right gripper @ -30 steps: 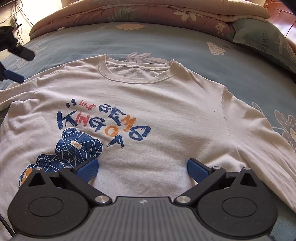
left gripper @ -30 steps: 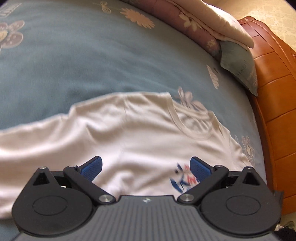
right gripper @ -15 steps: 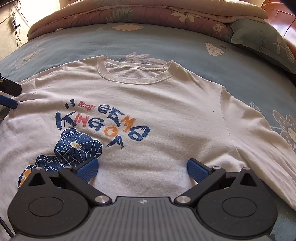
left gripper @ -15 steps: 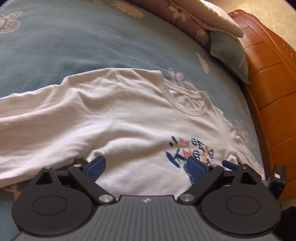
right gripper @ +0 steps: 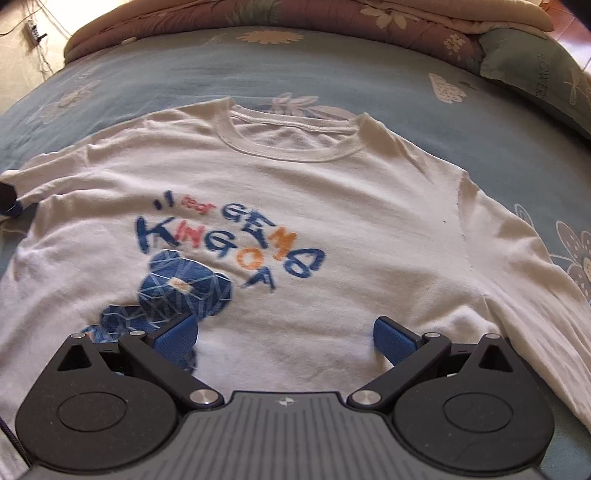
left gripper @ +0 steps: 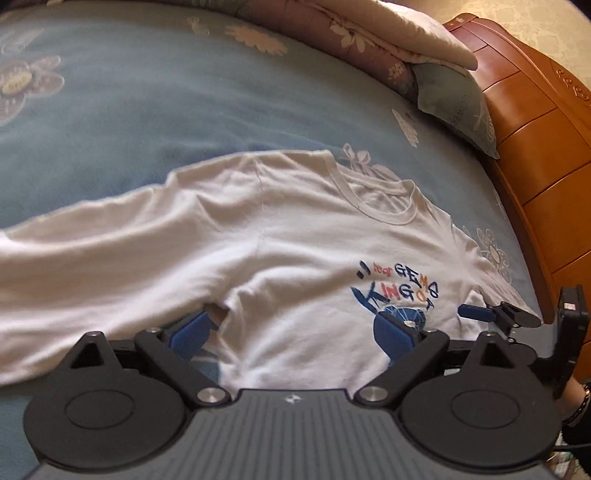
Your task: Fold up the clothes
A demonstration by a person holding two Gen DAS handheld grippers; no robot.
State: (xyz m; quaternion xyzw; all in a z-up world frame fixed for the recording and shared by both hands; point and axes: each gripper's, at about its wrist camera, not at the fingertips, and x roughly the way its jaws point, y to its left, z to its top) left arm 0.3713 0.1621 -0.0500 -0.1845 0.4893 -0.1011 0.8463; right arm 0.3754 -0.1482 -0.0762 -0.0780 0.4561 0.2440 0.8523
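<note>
I see a white long-sleeved shirt [right gripper: 295, 206] lying flat on the blue flowered bed sheet [left gripper: 155, 110], print side up, neck hole [right gripper: 291, 140] pointing at the pillows. Both sleeves are stretched out to the sides, so it is spread open and not folded. I think it lies flat like this so the sides are easy to grab.

My left claw [left gripper: 295, 328] is low over the shirt, close to where the left sleeve [left gripper: 92, 251] meets the body. Its blue fingers are wide apart and hold nothing. One finger sits right by the underarm edge, with the sheet showing under it.

My right claw [right gripper: 288, 332] is also wide open and holds nothing. It hangs over the lower middle of the shirt, just under the blue bear picture [right gripper: 184, 288].

The left view shows me the whole left sleeve, the wooden headboard [left gripper: 535, 147], and the tip of my other claw at the right edge. The right view does not. But the right view shows the full print, the right sleeve [right gripper: 524, 273] and the folded quilt [right gripper: 258, 14] at the top of the bed.
</note>
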